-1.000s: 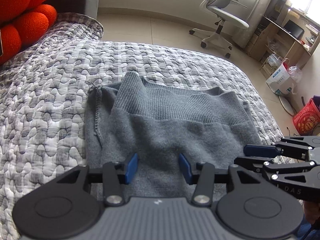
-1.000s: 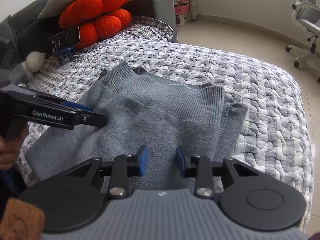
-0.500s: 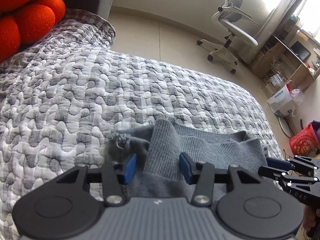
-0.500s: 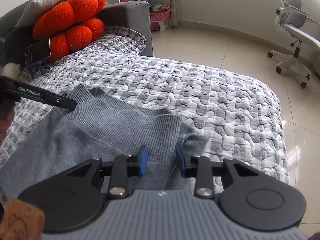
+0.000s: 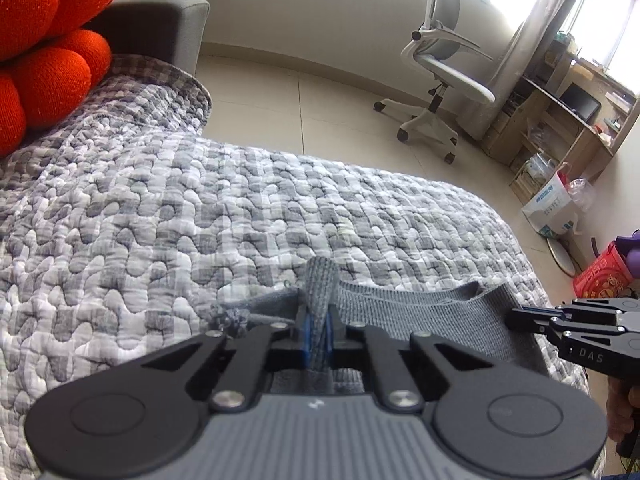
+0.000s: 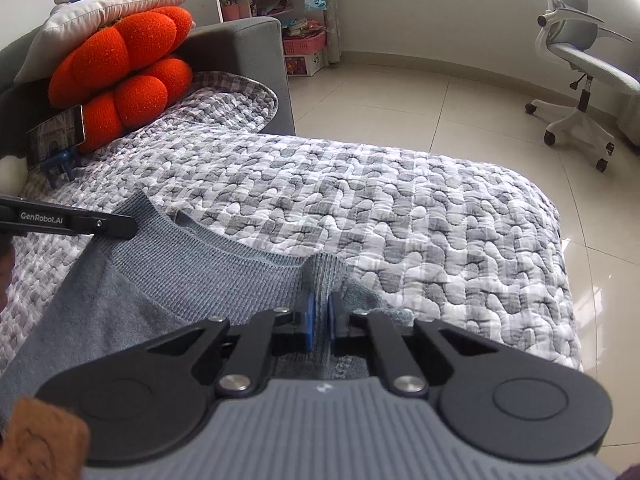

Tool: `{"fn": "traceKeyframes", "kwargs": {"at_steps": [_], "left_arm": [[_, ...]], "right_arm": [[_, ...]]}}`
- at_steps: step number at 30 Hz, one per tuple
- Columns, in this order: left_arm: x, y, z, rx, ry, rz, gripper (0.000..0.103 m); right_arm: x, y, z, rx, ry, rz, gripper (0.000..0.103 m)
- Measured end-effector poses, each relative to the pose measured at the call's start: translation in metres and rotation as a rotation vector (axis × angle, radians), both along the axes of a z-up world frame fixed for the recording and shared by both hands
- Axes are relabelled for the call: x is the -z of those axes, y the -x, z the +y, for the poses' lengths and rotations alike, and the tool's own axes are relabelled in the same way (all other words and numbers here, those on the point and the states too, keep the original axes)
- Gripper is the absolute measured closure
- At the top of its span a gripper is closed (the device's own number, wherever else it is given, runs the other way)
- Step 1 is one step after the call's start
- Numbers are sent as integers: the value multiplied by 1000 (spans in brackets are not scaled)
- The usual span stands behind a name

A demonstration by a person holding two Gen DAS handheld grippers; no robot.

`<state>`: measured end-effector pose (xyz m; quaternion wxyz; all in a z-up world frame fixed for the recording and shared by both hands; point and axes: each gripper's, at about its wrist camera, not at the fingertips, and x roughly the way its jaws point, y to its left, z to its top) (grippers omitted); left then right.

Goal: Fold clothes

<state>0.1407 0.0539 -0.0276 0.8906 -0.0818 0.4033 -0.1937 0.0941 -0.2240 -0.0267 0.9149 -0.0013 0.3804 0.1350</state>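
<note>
A grey knitted sweater (image 6: 120, 304) lies on the quilted grey-and-white bedspread (image 6: 400, 216). Its ribbed hem (image 5: 420, 312) runs across the far edge. My left gripper (image 5: 317, 330) is shut on the hem's left corner, and a ribbed fold of it (image 5: 320, 280) pokes up between the blue pads. My right gripper (image 6: 319, 318) is shut on the hem's right corner (image 6: 326, 272). Each gripper shows in the other's view: the right one (image 5: 576, 328) at the hem's right end, the left one (image 6: 72, 222) at its left end.
Orange round cushions (image 6: 120, 68) and a white pillow lean on the grey headboard (image 6: 236, 48). A phone on a blue stand (image 6: 56, 136) sits by them. A white office chair (image 5: 436, 76) stands on the tiled floor; a desk, bags and a red basket (image 5: 600, 276) are at right.
Both grippers moved forward over the sweater to its far ribbed hem and went from open to shut on its two corners. The fabric now bunches up between the pads.
</note>
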Motion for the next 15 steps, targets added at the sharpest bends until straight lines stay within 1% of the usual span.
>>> {"fn": "traceKeyframes", "kwargs": {"at_steps": [1,3,9,10,11,12,13,14,15], "left_arm": [[0,-1,2,-8,11,-1,96],[2,-4,2,-25,7,0,96],[19,-10,-10,-39,-52,22,95],[19,-10,-10,-43,-55,23,91],[18,-10,-9,-47,-53,27,90],[16,-10,-7,-51,-53,29,86],[13,-9,-5,-58,-55,26,82],[9,-7,-3,-70,-54,18,81],[4,-4,0,-80,-46,11,77]], "right_arm": [[-1,0,0,8,0,-10,96],[1,-2,2,21,10,-14,96],[14,-8,8,57,52,-1,96],[16,-8,9,62,58,-1,96],[14,-7,9,63,63,-4,95],[13,-5,10,65,68,-8,95],[10,-3,10,66,73,-14,92],[7,-1,11,70,80,-22,84],[3,2,11,71,85,-31,82]]}}
